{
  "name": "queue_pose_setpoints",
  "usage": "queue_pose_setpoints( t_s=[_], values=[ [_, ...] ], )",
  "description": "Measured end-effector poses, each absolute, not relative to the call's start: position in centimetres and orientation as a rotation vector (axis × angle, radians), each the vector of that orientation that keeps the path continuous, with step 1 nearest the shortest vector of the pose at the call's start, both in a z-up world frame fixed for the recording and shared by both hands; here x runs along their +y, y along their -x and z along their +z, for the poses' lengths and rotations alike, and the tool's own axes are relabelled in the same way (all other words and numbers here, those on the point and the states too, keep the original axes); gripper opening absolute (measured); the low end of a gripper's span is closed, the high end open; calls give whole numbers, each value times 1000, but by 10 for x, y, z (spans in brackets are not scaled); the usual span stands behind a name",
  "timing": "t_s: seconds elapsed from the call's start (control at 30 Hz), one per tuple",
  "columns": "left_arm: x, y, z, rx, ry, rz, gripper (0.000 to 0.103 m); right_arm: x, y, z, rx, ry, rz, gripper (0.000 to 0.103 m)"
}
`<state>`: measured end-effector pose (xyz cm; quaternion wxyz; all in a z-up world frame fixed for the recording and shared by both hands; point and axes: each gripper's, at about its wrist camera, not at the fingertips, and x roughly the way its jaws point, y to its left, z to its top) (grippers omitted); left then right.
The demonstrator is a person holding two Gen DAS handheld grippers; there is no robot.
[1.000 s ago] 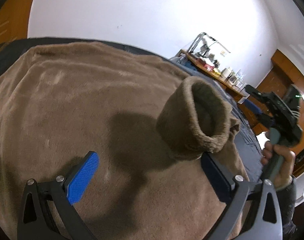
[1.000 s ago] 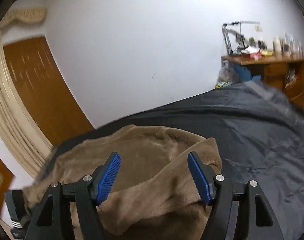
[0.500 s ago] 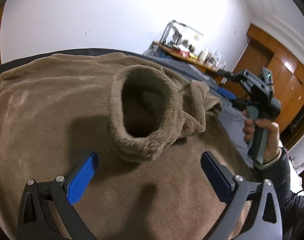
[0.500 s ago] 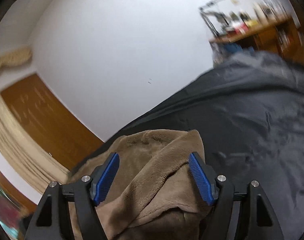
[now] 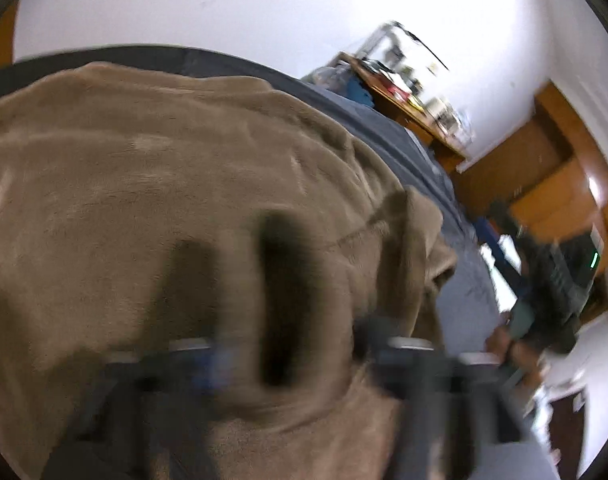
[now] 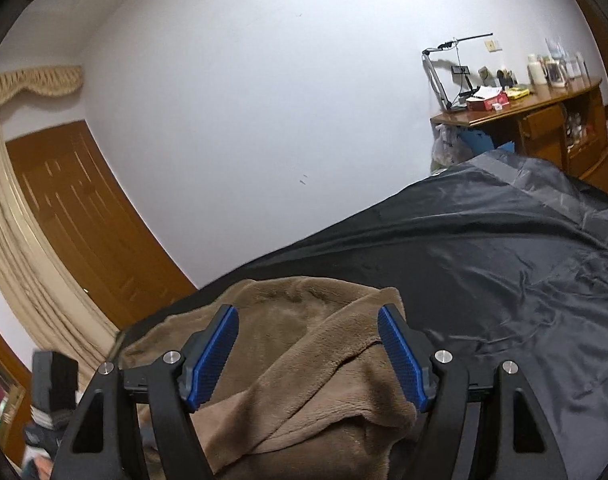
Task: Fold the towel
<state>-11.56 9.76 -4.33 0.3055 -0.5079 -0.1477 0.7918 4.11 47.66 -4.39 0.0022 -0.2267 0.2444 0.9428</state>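
Right wrist view shows the right gripper [image 6: 308, 354] wide open and empty above the brown towel [image 6: 304, 372], which lies bunched on the dark sheet [image 6: 504, 280]. Left gripper [image 5: 287, 360] is blurred; I cannot tell its opening. Gripping a towel edge seems to be next.
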Motion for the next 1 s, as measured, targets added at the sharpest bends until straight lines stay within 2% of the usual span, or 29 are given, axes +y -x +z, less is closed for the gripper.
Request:
queue_pose_setpoints(
  t_s=[0.1,0.3,0.43,0.53,0.63,0.87,1.0],
  values=[
    [56,114,-11,-539,1230,2228,22,472,-36,-50,700,751,2941,74],
    [-20,88,26,-696,1057,2418,21,468,-27,-60,605,844,2888,74],
    [-44,88,-12,-748,1229,2428,21,465,-24,-63,576,886,2892,74],
    [-54,89,-50,-812,1376,2397,21,454,-22,-65,488,907,2910,74],
    [-58,87,-68,-835,1411,2396,21,442,-19,-68,392,952,2937,74],
    [-50,85,-56,-781,1324,2437,21,390,-11,-81,153,1201,3144,74],
    [-58,90,-56,-811,1320,2494,21,390,-4,-96,30,1295,3024,74]
  ],
)
